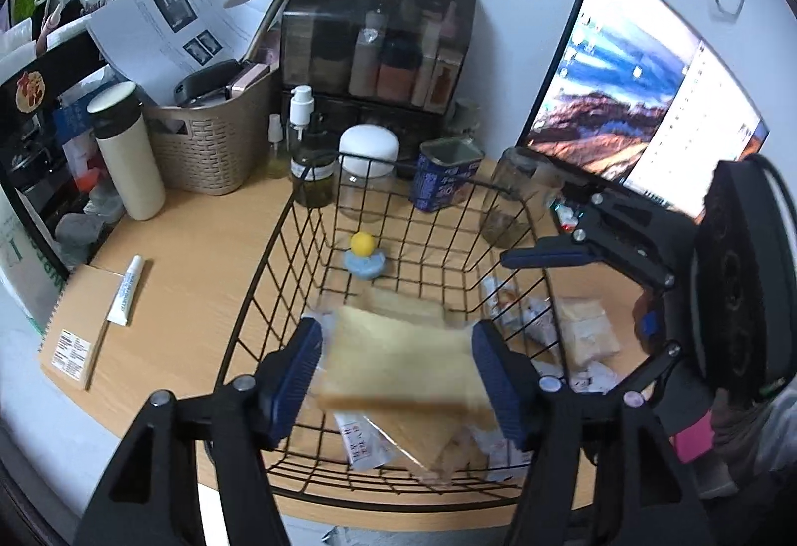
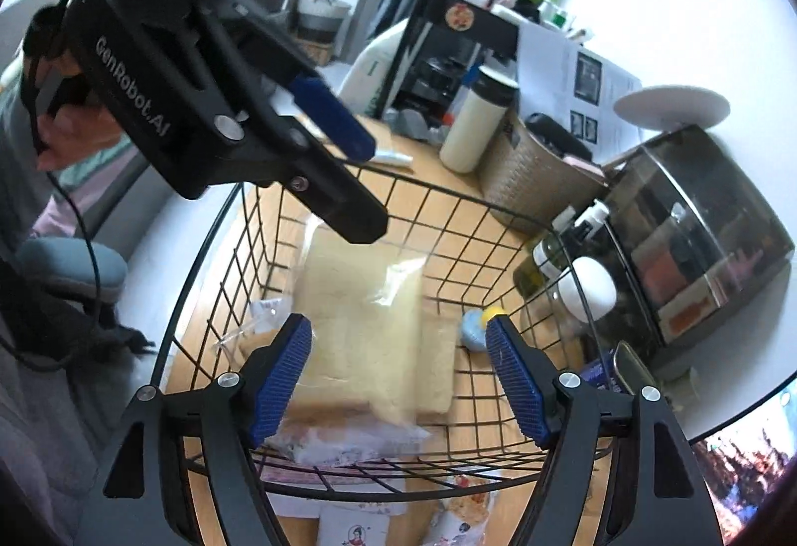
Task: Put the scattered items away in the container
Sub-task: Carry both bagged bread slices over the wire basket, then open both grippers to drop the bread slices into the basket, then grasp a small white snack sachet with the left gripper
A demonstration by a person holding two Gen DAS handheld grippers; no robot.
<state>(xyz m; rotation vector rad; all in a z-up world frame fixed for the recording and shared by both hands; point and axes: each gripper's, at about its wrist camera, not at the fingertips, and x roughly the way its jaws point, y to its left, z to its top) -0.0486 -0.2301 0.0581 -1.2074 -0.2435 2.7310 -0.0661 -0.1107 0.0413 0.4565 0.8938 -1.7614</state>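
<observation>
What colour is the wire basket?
Black: the wire basket shows best in the left wrist view.

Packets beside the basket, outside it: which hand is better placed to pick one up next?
Right, probably. The right tongs are open and empty, on the side of the basket where the packets lie. The left tongs sit over the basket with the bread bag between them.
</observation>
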